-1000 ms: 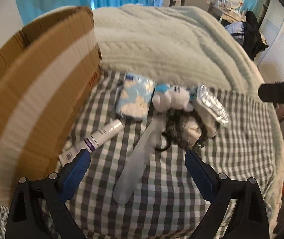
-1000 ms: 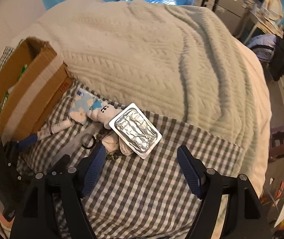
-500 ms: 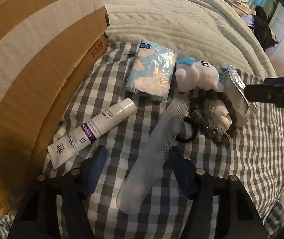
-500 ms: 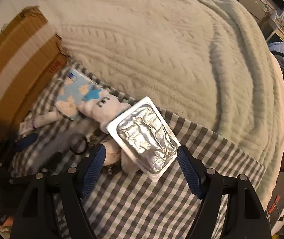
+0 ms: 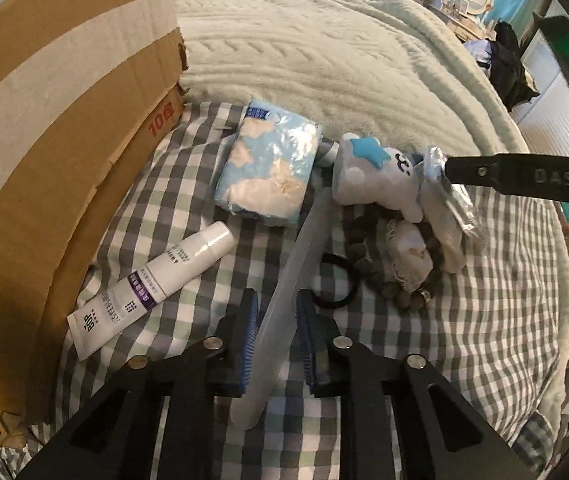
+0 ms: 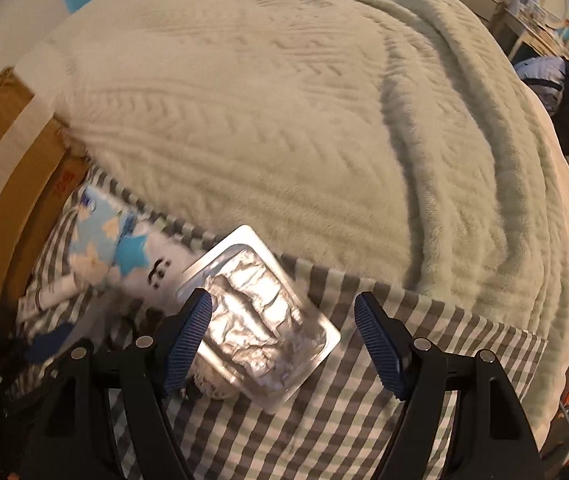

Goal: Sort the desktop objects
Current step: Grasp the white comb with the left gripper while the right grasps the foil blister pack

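A long translucent comb (image 5: 284, 300) lies on the checked cloth (image 5: 484, 320). My left gripper (image 5: 277, 332) points down over it and its jaws are closing, with the blue pads against both sides of the comb's handle end. My right gripper (image 6: 284, 312) hangs open just above a silver foil blister pack (image 6: 260, 320), which lies partly between its fingers and leans on a white plush toy (image 5: 376, 176). In the left wrist view one black finger (image 5: 524, 178) of the right gripper reaches in over the blister pack (image 5: 452, 196).
A big cardboard box (image 5: 44, 140) stands along the left. Around the comb lie a white tube (image 5: 156, 284), a blue tissue pack (image 5: 272, 172), a black hair tie (image 5: 334, 280) and a bead bracelet (image 5: 388, 292). A pale green blanket (image 6: 304, 120) covers the bed behind.
My left gripper sank toward the comb and its jaws went from wide open to closed around it. My right gripper came down over the blister pack and stayed open.
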`<state>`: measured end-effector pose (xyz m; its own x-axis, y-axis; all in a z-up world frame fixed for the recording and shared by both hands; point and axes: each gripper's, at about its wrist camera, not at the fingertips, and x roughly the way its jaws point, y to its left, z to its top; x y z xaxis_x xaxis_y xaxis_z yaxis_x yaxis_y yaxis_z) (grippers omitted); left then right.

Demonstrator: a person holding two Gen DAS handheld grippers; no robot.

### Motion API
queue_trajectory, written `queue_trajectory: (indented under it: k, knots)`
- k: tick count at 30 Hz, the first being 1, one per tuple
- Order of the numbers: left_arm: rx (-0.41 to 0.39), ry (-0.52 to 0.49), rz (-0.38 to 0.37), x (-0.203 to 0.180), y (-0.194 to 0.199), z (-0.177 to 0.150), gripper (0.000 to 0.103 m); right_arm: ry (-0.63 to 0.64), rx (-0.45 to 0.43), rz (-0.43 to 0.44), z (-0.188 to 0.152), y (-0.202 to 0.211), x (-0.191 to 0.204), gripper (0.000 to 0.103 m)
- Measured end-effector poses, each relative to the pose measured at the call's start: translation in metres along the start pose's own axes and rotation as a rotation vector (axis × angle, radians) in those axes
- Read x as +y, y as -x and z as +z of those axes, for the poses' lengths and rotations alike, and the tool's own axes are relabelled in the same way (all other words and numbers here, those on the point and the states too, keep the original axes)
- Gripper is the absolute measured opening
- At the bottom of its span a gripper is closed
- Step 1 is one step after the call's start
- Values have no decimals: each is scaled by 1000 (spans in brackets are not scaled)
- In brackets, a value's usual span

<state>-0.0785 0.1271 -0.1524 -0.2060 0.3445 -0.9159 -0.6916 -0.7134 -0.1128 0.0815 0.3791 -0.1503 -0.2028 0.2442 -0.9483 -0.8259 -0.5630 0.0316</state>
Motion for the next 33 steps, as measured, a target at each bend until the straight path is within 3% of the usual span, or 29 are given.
queue_trajectory:
  k: [5, 7, 8, 11, 15, 17, 19, 20, 21, 25, 27, 33]
  knots:
    - [20, 30, -21, 3, -4, 3, 20, -3, -1, 111, -6, -6, 2, 74]
    - [30, 56, -36, 5, -7, 4, 23, 21, -9, 151, -8, -5, 8, 79]
    - [34, 66, -36, 6, -8, 5, 25, 42, -8, 135, -9, -6, 13, 88]
    - [68, 84, -44, 8, -14, 3, 35, 89, 11, 113, -10, -10, 21, 89]
    - [81, 50, -37, 3, -15, 1, 35, 103, 35, 70, -12, -14, 26, 89]
    - [71, 15, -46, -1, -12, 0, 28, 87, 54, 58, -12, -17, 22, 89]
    - [61, -21, -52, -7, -10, -2, 19, 38, 69, 89, -12, -17, 14, 78]
    - [58, -30, -50, -9, -8, -2, 13, 7, 72, 107, -12, -17, 9, 65]
    - [61, -34, -61, -10, -8, -2, 6, -22, 67, 131, -12, -14, 5, 59]
    - [57, -22, -86, -11, -4, -3, 4, -43, 46, 151, -10, -5, 2, 51]
    - [60, -21, -87, -12, -5, -2, 4, -53, 32, 159, -9, -1, 1, 40]
    - [77, 27, -97, -5, -11, -1, 4, -116, -2, 188, -5, 6, -12, 39]
